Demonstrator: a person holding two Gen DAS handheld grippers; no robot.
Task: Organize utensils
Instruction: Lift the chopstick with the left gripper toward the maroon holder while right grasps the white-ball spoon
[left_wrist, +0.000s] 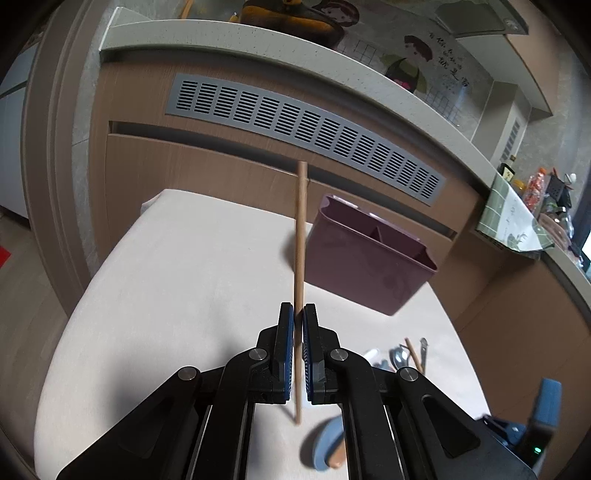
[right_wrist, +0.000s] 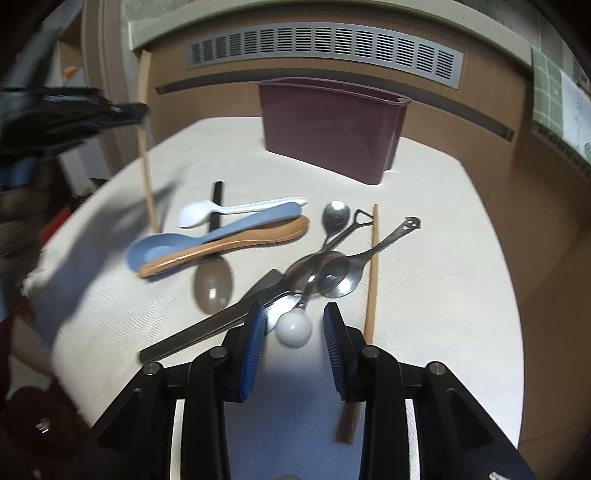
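Chopstick risk: the left gripper (left_wrist: 298, 317) pinches one slim wooden chopstick (left_wrist: 300, 236) upright above the cream tablecloth (left_wrist: 166, 277), held low on its length, so it could pivot, slip, or catch the rim of the maroon divided plastic holder (left_wrist: 369, 266) standing near it on the right.

Open and holding nothing, the right gripper (right_wrist: 293, 325) straddles the white ball-ended metal spoon (right_wrist: 294, 328) in the pile, well short of the holder; closing there could also snag the flat dark metal blade-like utensil (right_wrist: 207, 328) overlapping it. Counted in the right view: two chopsticks, about nine spoons, one holder, though overlaps make the spoon count unsure.
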